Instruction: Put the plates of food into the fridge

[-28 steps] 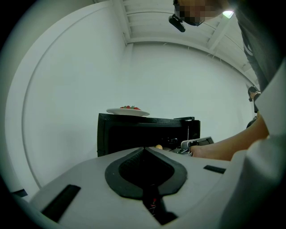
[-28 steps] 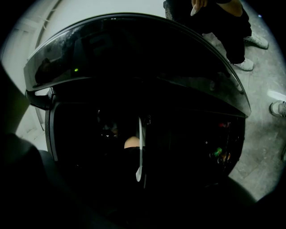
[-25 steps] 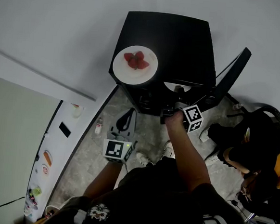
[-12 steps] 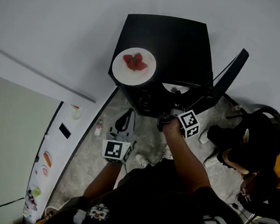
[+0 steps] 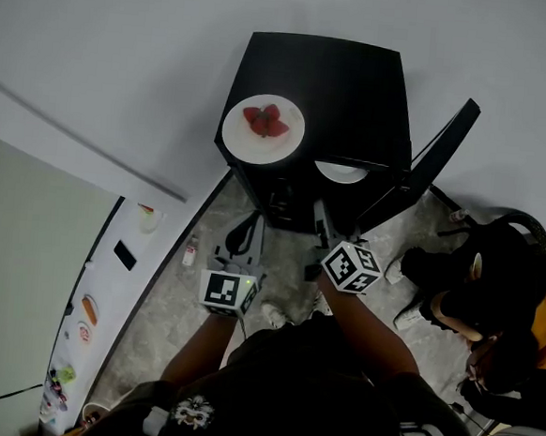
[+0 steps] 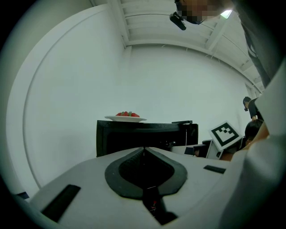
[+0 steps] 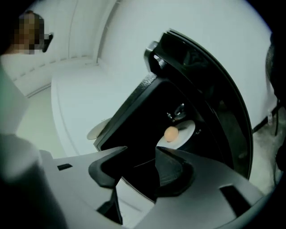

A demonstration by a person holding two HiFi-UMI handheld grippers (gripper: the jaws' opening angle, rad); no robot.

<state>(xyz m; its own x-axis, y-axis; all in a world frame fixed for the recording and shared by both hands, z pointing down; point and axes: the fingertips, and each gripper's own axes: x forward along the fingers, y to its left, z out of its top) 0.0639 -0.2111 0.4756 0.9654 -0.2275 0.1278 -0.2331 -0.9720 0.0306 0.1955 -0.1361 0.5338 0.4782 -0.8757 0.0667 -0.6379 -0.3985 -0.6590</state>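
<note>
The plate (image 7: 185, 129) with a round tan piece of food (image 7: 171, 133) sits on a shelf inside the black fridge (image 5: 358, 87), whose door (image 5: 433, 159) stands open at the right. A second ago our right tongs (image 5: 322, 213) were at that shelf. Now they have drawn back nearer to us, jaws apart and empty. The plate of strawberries (image 5: 263, 127) stays on the fridge's top, near its left edge. Our left tongs (image 5: 250, 222) hang low at the left as before, jaws closed on nothing.

Black fridge (image 5: 359, 78), strawberry plate (image 5: 280, 150) on top
</note>
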